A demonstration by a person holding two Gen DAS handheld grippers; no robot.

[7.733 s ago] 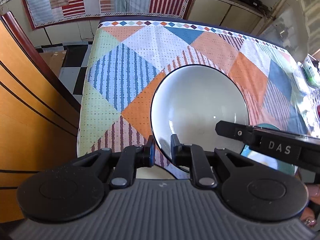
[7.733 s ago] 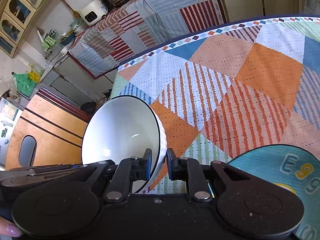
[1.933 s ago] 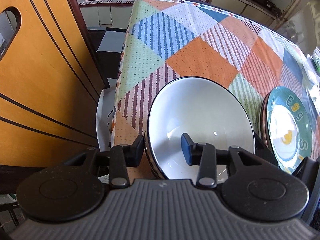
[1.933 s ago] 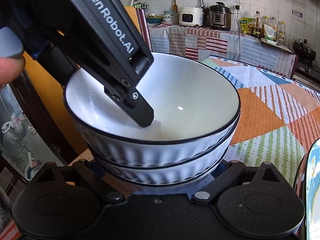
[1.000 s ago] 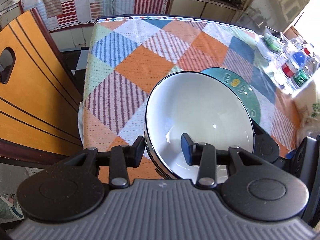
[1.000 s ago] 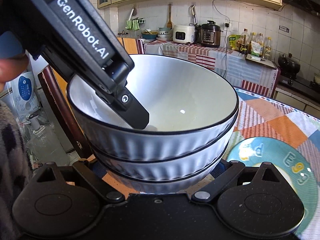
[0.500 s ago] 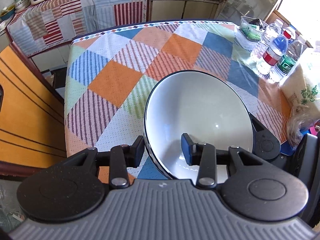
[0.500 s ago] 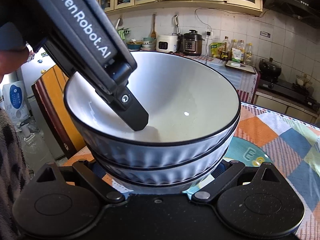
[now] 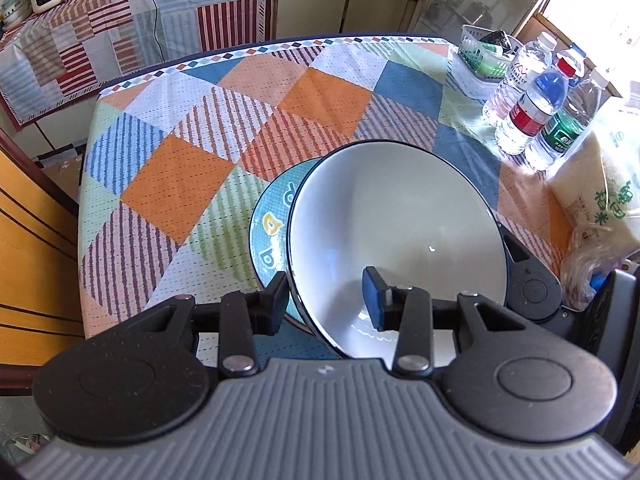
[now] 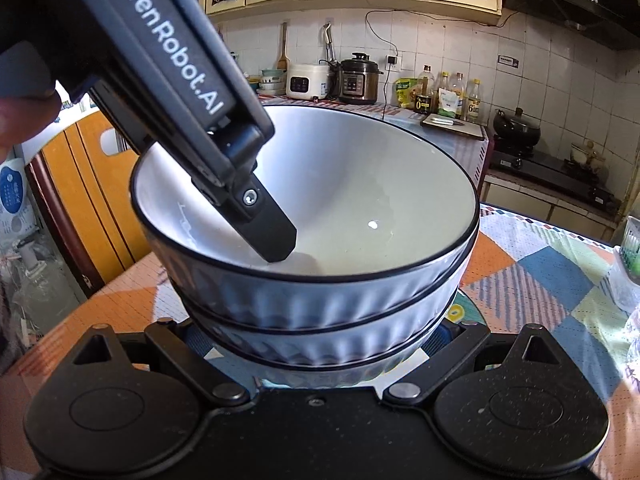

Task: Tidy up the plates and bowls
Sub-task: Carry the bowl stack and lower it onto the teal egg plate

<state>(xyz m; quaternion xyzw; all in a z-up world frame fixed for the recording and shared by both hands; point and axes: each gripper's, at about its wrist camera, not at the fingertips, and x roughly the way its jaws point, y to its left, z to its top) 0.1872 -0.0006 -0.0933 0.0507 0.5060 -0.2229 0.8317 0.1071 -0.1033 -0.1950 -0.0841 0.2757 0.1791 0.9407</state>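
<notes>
A stack of white ribbed bowls with black rims (image 9: 400, 232) (image 10: 320, 304) is held above a teal plate with yellow letters (image 9: 270, 232) on the patchwork tablecloth. My left gripper (image 9: 326, 300) is shut on the stack's near rim, one finger outside, the blue pad inside the top bowl. Its finger (image 10: 268, 236) shows inside the bowl in the right wrist view. My right gripper (image 10: 320, 360) spans the base of the stack with both jaws wide at its sides; its fingertips are hidden under the bowls.
Three water bottles (image 9: 532, 116), a clear basket (image 9: 480, 60) and a rice bag (image 9: 600, 200) stand at the table's right edge. An orange wooden chair back (image 9: 28, 248) is at the left. A kitchen counter with cookers (image 10: 352, 80) lies beyond.
Both grippers carried the bowl stack rightward over the table. The teal plate now shows under the bowls' left side, and the bottles have come closer.
</notes>
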